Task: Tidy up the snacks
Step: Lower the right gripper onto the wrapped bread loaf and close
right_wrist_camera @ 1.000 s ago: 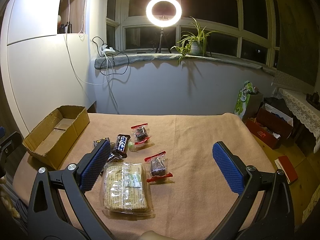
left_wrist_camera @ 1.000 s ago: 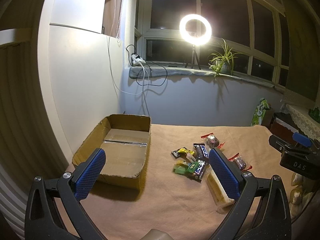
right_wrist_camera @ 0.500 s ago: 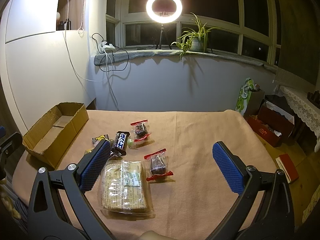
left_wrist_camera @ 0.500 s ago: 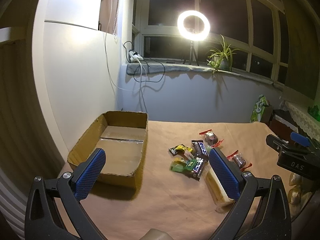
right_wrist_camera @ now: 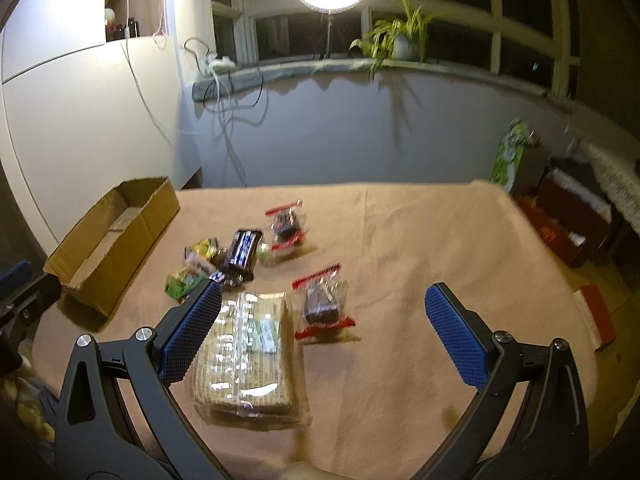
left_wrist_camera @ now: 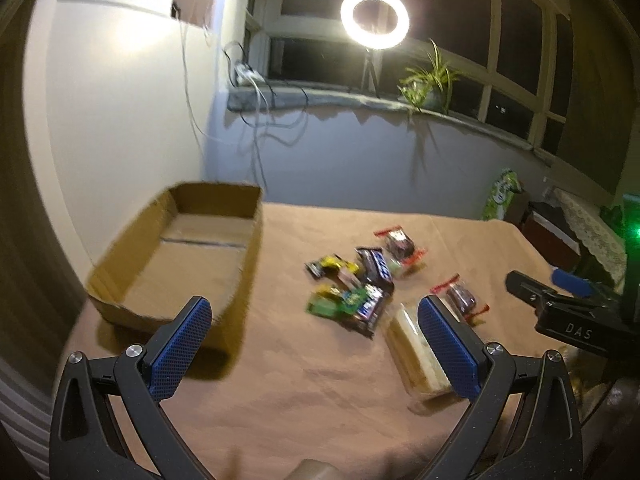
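both of my claws are spread wide and carrying nothing: the left claw (left_wrist_camera: 314, 344) hangs over the near left part of the surface (left_wrist_camera: 320, 400), the right claw (right_wrist_camera: 324, 334) over the near middle. the cardboard box (left_wrist_camera: 180, 252) sits at the far left edge, with nothing in it that i can see, and every snack is out on the cloth, so i judge the sorting has not begun. the big clear cracker pack (right_wrist_camera: 248, 348) lies nearest, partly under my right claw's left pad. just beyond it, toward the far edge, lies a red-ended sweet pack (right_wrist_camera: 324, 304), a second red-ended pack (right_wrist_camera: 286, 226) farther back, and to the left a huddle of small bars, the blue-lettered bar (right_wrist_camera: 242, 252) and the green wrapper (right_wrist_camera: 182, 286) among them, touching or overlapping. the worry i see: both views are smeared, so i am aiming on soft edges. the cracker pack is wide and glossy, and i suspect it could slide out of the pads or crush if i pinch it across the flat. in the huddle, closing on one bar may drag its neighbours or take two together. the box wall nearest the snacks stands up, so a low carry might clip it and shove the box toward the edge. the two claws also work close and could knock each other.
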Action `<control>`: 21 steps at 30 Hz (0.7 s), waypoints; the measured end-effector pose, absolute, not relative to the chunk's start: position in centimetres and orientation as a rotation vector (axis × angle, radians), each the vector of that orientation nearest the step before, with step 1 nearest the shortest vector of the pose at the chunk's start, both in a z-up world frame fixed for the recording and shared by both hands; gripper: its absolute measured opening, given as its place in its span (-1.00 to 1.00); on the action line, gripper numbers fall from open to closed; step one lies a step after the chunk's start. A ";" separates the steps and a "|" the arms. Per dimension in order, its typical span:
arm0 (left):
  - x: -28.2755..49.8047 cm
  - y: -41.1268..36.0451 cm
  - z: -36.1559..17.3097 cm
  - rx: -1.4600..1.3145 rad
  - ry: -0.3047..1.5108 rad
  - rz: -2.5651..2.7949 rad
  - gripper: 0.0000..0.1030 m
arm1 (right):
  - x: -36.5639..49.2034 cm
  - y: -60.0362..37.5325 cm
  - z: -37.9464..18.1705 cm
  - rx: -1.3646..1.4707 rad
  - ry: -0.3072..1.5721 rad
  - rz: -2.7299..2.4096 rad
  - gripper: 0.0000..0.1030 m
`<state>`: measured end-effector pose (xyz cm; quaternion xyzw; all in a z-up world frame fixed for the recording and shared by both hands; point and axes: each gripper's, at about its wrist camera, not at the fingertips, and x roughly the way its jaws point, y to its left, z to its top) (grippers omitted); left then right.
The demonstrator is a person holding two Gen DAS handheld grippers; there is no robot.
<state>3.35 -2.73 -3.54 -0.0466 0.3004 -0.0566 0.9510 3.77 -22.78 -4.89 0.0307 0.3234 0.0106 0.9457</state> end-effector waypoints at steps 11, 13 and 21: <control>5.5 -4.6 -7.6 -0.235 0.808 -0.282 0.98 | 6.6 -24.3 -9.8 0.245 0.898 0.263 0.94; 5.8 -5.0 -8.1 -0.255 0.834 -0.311 0.96 | 7.0 -24.1 -10.5 0.276 0.935 0.304 0.87; 6.7 -6.3 -10.0 -0.312 0.931 -0.407 0.75 | 8.2 -23.5 -12.4 0.360 1.036 0.423 0.58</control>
